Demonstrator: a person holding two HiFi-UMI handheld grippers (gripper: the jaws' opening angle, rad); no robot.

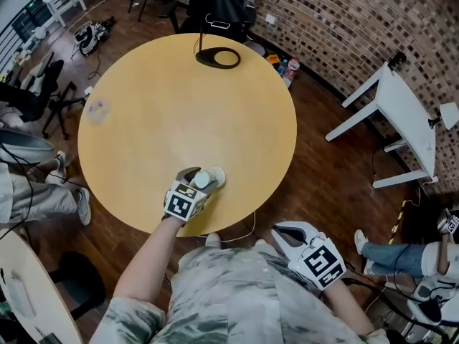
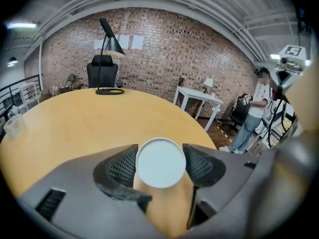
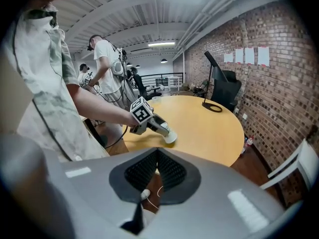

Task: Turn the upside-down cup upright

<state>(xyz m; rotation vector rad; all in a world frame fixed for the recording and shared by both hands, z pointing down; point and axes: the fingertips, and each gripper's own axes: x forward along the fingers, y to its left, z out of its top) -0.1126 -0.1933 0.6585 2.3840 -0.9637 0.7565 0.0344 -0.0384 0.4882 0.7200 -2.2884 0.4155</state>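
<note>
A tan paper cup (image 1: 208, 179) with a white base sits near the front edge of the round wooden table (image 1: 179, 99). My left gripper (image 1: 197, 177) is shut on it, a jaw on either side of the cup. In the left gripper view the cup (image 2: 167, 208) fills the gap between the mesh pads (image 2: 122, 167), its white base disc turned up towards the camera. My right gripper (image 1: 281, 235) hangs off the table by the person's torso, shut and empty. In the right gripper view its jaws (image 3: 157, 169) meet, with the left gripper (image 3: 160, 129) and the cup (image 3: 170, 135) beyond.
A black desk lamp (image 1: 217, 57) stands at the table's far edge, and a small clear object (image 1: 97, 110) lies at its left. A white side table (image 1: 401, 113) stands by the brick wall on the right. People stand around the table (image 3: 107, 59).
</note>
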